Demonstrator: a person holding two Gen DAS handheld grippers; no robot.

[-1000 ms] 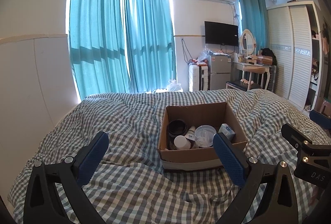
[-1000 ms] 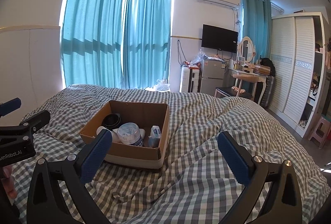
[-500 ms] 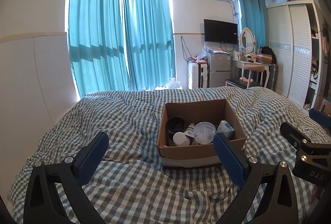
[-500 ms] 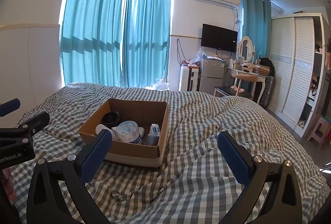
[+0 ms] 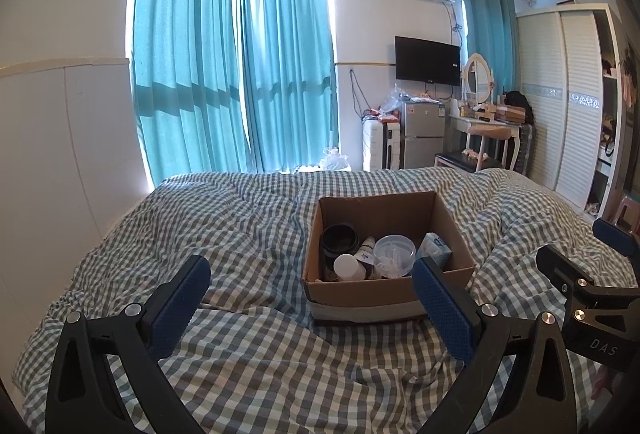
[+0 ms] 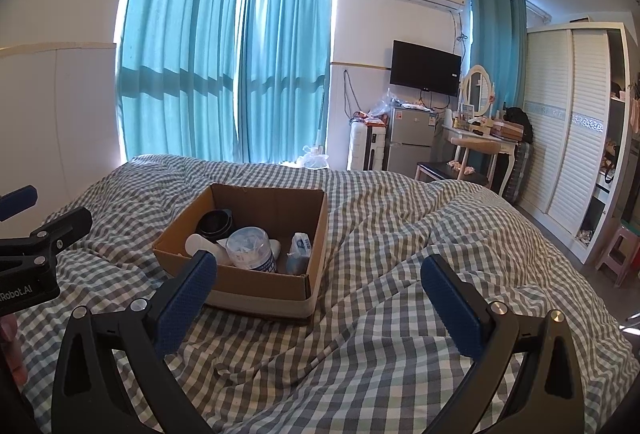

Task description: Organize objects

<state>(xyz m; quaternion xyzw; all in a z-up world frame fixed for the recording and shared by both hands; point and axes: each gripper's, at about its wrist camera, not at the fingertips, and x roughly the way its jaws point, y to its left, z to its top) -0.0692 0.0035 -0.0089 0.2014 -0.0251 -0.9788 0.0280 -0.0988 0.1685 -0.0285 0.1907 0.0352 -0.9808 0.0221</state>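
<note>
Nearest the cameras, the left gripper is released: its blue pads stand wide apart with nothing between them. The right gripper is likewise spread and empty. Both hang above the checked bedcover, side by side; each appears at the edge of the other's view.

Compared with one second ago, the views differ only slightly. In the left wrist view the cardboard box sits a little higher in the frame, and more of the room beyond shows. In the right wrist view the box is almost where it was. Judgement: both grippers have tilted or lifted a little, with no approach and no grasp. The contents of the box have not shifted.

The box rests on the bed, ahead of the left gripper and ahead-left of the right gripper. Inside it lie:
- a black cup at the far left;
- a white-capped bottle lying toward the near wall;
- a small dropper bottle beside it;
- a clear round tub at the middle;
- a blue-and-white packet against the right wall.

No loose item shows on the bedcover. This fits either items waiting to be taken out and sorted, or items already gathered into the box.

Farther off stand teal curtains, a small fridge, a wall television and a wardrobe.
</note>
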